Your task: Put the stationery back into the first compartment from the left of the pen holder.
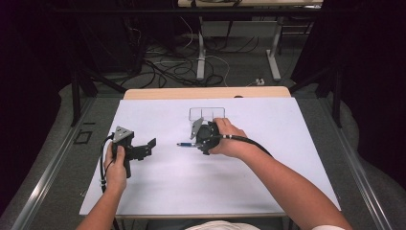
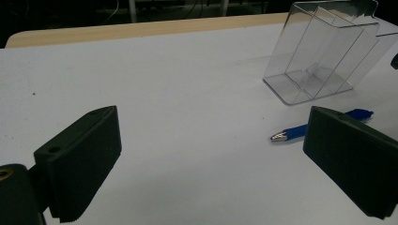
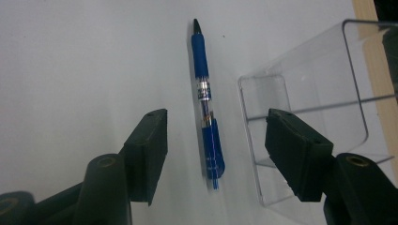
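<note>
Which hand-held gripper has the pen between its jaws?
The right hand-held gripper: the blue pen lies between its open jaws, untouched. The left hand-held gripper brackets bare table.

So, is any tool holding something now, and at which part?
Nothing is held. The right tool is open over the blue plastic pen, not touching; the left tool is open too.

In the left gripper view a black jaw hides the middle of the blue pen (image 2: 294,132). The clear holder (image 2: 324,51) is cut off by the top and right edges there, and by the right edge in the right gripper view.
</note>
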Motion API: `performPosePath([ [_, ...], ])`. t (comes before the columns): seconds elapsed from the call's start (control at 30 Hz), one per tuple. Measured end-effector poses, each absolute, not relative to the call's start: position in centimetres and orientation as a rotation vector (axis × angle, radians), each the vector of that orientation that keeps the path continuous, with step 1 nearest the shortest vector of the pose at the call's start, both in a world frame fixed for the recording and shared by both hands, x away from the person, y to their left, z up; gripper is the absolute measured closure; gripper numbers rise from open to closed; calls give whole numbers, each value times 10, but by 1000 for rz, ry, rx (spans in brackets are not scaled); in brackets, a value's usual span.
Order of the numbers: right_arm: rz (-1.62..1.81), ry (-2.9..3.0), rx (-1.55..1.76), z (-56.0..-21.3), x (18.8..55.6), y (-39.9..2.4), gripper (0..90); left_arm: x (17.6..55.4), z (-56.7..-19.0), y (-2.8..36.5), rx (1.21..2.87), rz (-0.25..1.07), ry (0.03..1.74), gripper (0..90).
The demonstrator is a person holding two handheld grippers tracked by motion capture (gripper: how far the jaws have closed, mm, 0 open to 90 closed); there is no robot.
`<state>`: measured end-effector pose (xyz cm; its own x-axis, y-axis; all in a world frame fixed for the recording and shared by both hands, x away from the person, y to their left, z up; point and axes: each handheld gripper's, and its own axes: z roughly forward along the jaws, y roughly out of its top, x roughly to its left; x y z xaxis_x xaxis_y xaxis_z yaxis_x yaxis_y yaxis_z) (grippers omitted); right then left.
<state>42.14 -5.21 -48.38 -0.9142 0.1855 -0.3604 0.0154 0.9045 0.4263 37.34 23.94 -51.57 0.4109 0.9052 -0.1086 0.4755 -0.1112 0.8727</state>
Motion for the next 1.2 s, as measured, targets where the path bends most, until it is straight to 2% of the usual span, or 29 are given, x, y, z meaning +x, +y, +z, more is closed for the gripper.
performPosePath([
  [0.6, 541, 2689, 60, -500, 434, -25, 403, 374, -517, 240, 1743, 579, 1208, 45],
  [0.83, 530, 2691, 54, -506, 439, -22, 469, 374, -517, 241, 1741, 576, 1210, 46],
  [1.2, 521, 2725, 23, -517, 444, -14, 629, 374, -517, 241, 1738, 572, 1211, 46],
])
